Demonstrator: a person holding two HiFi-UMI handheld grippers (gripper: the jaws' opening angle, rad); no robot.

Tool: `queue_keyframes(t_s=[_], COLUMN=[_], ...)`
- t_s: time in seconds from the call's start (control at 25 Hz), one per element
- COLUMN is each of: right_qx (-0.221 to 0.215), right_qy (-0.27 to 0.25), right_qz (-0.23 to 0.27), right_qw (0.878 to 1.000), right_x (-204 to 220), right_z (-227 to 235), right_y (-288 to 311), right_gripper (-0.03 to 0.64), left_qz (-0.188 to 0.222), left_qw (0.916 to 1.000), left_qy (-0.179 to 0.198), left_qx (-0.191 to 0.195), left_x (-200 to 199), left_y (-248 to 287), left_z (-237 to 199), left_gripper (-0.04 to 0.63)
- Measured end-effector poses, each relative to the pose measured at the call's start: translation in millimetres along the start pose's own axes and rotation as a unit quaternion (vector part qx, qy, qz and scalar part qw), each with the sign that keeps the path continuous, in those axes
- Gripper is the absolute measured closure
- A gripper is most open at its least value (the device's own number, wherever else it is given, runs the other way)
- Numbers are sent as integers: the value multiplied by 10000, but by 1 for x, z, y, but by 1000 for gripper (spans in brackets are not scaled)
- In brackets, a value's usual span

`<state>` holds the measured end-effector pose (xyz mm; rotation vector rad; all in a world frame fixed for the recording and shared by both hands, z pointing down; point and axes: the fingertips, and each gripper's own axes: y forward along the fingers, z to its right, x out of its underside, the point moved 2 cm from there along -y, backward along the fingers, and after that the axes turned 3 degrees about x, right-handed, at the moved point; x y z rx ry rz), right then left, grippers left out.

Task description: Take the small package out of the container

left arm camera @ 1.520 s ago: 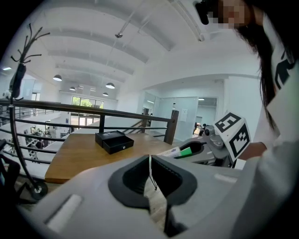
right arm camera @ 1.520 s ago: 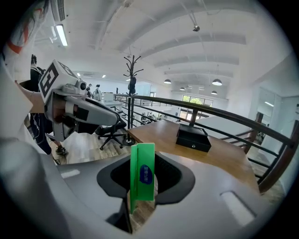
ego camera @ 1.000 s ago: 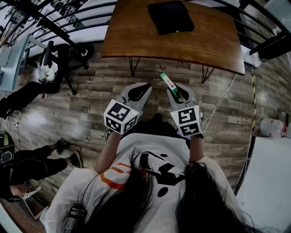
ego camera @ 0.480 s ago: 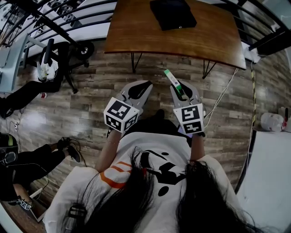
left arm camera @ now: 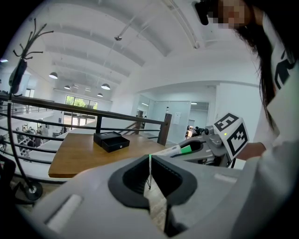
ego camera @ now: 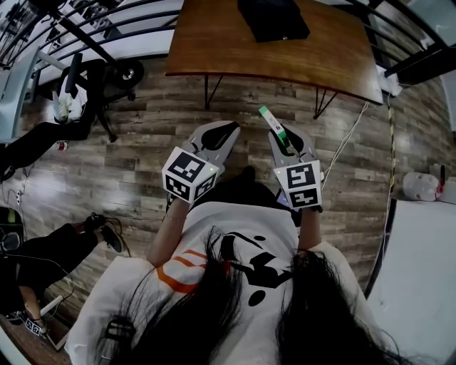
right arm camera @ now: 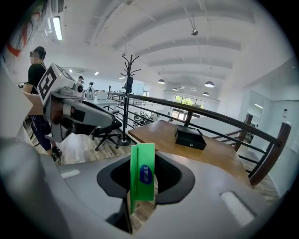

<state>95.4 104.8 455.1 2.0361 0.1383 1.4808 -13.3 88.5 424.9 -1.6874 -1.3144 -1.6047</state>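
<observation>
The small package (ego camera: pixel 269 120), a flat green and white packet, sticks out of my right gripper (ego camera: pixel 282 140), which is shut on it. In the right gripper view the green packet (right arm camera: pixel 143 176) stands upright between the jaws of the right gripper (right arm camera: pixel 140 186). The container, a black box (ego camera: pixel 274 17), lies on the wooden table (ego camera: pixel 214 50) ahead; it also shows as the black box (left arm camera: pixel 111 141) and the black box (right arm camera: pixel 190 138). My left gripper (ego camera: pixel 225 131) is held beside the right one over the floor, shut with nothing in it; its jaws meet in the left gripper view (left arm camera: pixel 149 161).
Both grippers hang over wood-plank floor short of the table edge. A black metal railing (ego camera: pixel 128 28) and an office chair (ego camera: pixel 78 93) stand at the left. A seated person's legs (ego camera: pixel 43 249) lie at the lower left. A cable (ego camera: pixel 349 150) runs down the right side.
Both grippers have moved a little toward the table, with the package still held in the right one. The legs at the lower left have shifted.
</observation>
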Motion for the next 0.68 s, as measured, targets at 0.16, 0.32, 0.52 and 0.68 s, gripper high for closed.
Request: queue_keyframes(t_s=[0.16, 0.32, 0.52, 0.68], right_qx=[75, 141, 249, 321], right_qy=[44, 76, 121, 186], right_qz=[-14, -54, -135, -153], right_qw=[10000, 9999, 9995, 9992], right_x=[1, 0, 7, 10], right_z=[-5, -7, -6, -6], right_y=[-4, -9, -18, -22], right_gripper=[500, 500, 500, 500], left_qz=[39, 45, 26, 29], left_qw=[10000, 10000, 9999, 9998], left_qy=[-5, -24, -2, 6], left_qx=[5, 42, 142, 177], left_x=[3, 2, 2, 3], left_y=[-11, -17, -19, -23], left_z=[-2, -2, 4, 7], left_gripper=[594, 594, 594, 594])
